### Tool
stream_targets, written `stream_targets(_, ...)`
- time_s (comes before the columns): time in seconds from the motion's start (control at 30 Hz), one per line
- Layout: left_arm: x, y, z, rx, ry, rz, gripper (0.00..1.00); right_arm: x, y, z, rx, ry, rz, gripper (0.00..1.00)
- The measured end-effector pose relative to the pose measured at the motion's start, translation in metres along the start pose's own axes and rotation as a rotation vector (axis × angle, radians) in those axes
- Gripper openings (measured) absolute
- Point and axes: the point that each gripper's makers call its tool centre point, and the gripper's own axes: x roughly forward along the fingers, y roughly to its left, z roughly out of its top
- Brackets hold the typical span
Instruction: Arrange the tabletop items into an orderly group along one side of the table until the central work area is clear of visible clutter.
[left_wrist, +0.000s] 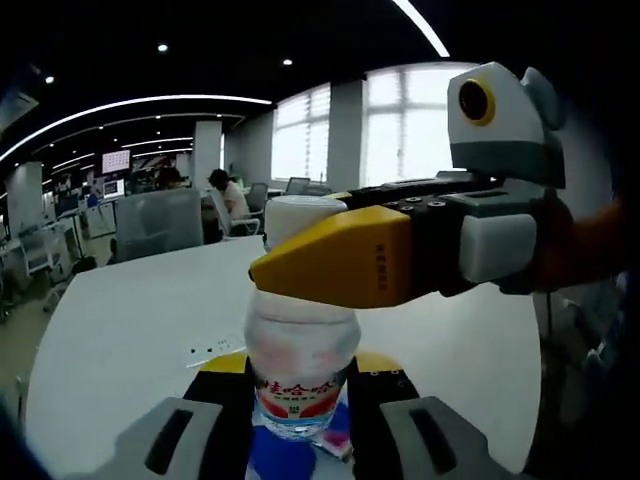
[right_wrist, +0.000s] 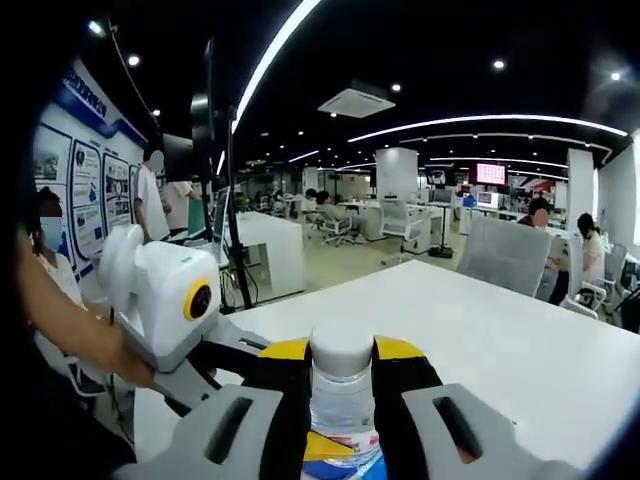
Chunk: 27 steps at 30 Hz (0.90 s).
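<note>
A clear water bottle (left_wrist: 300, 345) with a white cap and a red label stands upright between the jaws of my left gripper (left_wrist: 300, 425), which is shut on its lower body. My right gripper (left_wrist: 290, 240) reaches in from the right, and its yellow-tipped jaws close across the bottle's neck just under the cap. In the right gripper view the white cap (right_wrist: 342, 350) sits between the yellow tips of my right gripper (right_wrist: 342, 375), shut on the bottle. My left gripper (right_wrist: 235, 365) comes in low from the left, its fingertips hidden under the right jaws.
The white table (left_wrist: 130, 320) stretches ahead, with a small flat item (left_wrist: 215, 350) near the bottle. A grey chair (left_wrist: 155, 225) stands at its far edge. In the right gripper view the table (right_wrist: 520, 350) runs right toward a chair (right_wrist: 505, 255); a black stand (right_wrist: 225, 200) rises at left.
</note>
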Motion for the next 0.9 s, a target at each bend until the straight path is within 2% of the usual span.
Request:
stream_targets(0.37, -0.001, 0.045, -0.001, -0.03, -0.03, 0.127, 0.33, 0.043, 0.002, 0.007, -0.035, 0.002, 0.111, 0.17)
stream_targets(0.53, 0.001, 0.066, -0.013, -0.045, -0.026, 0.188, 0.33, 0.066, 0.004, -0.001, -0.056, 0.026, 0.175, 0.17)
stream_targets(0.9, 0.008, 0.103, -0.038, -0.077, -0.019, 0.287, 0.33, 0.106, 0.009, -0.02, -0.073, 0.057, 0.248, 0.17)
